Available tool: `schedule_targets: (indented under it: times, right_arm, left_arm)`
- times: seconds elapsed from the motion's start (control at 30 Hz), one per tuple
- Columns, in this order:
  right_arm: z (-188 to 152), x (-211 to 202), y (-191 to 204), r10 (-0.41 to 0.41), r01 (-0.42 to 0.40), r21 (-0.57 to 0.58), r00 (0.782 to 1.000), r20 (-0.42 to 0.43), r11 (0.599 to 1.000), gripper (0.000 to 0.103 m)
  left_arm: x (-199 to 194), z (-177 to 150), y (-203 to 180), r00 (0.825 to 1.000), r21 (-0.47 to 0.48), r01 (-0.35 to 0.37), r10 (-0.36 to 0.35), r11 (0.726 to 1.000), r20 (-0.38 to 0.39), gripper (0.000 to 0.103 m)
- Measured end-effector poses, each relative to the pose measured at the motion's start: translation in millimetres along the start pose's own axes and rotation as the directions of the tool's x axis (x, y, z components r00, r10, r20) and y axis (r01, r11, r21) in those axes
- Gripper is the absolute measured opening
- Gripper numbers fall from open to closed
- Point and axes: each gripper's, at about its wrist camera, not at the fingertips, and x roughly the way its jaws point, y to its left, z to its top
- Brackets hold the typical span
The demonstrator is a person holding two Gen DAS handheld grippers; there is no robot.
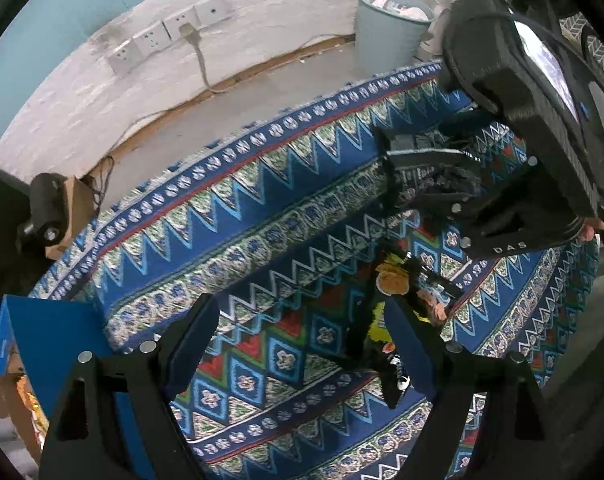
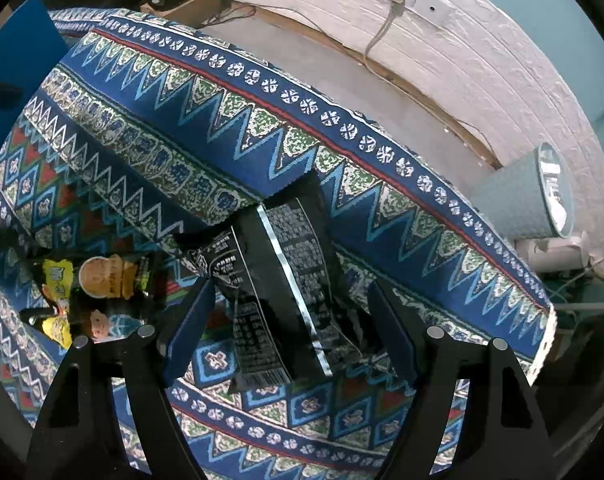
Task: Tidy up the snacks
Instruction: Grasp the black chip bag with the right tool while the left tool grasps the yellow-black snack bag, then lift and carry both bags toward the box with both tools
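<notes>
A black snack packet [image 2: 285, 280] lies back side up on the patterned blue tablecloth [image 2: 221, 120]. My right gripper [image 2: 289, 328] hangs over it, open, a blue pad on either side and neither touching it. To its left lies a dark packet with yellow and orange print [image 2: 101, 292]. In the left wrist view that printed packet [image 1: 390, 280] sits just beyond my right-hand pad. My left gripper [image 1: 302, 344] is open over bare cloth [image 1: 261, 208] with nothing between its fingers. The right gripper [image 1: 418, 178] shows at the upper right, pointing down at the table.
A blue box [image 1: 49, 340] stands at the table's left edge above an open cardboard box [image 1: 5, 400] holding packets. A pale bin [image 1: 390, 28] stands on the floor beyond the table, below a white wall with sockets [image 1: 169, 28]. A small cardboard box [image 2: 193, 4] sits past the far edge.
</notes>
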Motion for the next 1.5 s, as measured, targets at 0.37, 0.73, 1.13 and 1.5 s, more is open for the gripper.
schedule_targets:
  times: [0.37, 0.73, 1.13, 1.5]
  right_arm:
    - [-13.3, 18.4, -9.0, 0.079, -0.076, 0.149, 0.997, -0.018, 0.986, 0.059]
    - [-57.6, -6.5, -21.2, 0.107, -0.101, 0.301, 0.994, -0.004, 0.948, 0.059]
    - [-111.0, -34.5, -12.5, 0.13, -0.128, 0.38, 0.991, 0.021, 0.916, 0.059]
    - [-120.3, -38.4, -14.9, 0.145, -0.149, 0.413, 0.989, 0.041, 0.899, 0.059]
  left_arm:
    - [13.4, -8.3, -16.3, 0.997, 0.005, 0.08, -0.08, 0.997, -0.023, 0.086]
    - [21.6, -14.8, -48.1, 0.981, 0.048, 0.189, -0.187, 0.981, -0.043, 0.086]
    - [52.6, -11.9, -82.5, 0.985, 0.132, 0.156, -0.145, 0.979, -0.088, 0.087]
    - [74.3, -6.2, -97.0, 0.99, 0.147, 0.115, -0.102, 0.982, -0.097, 0.087]
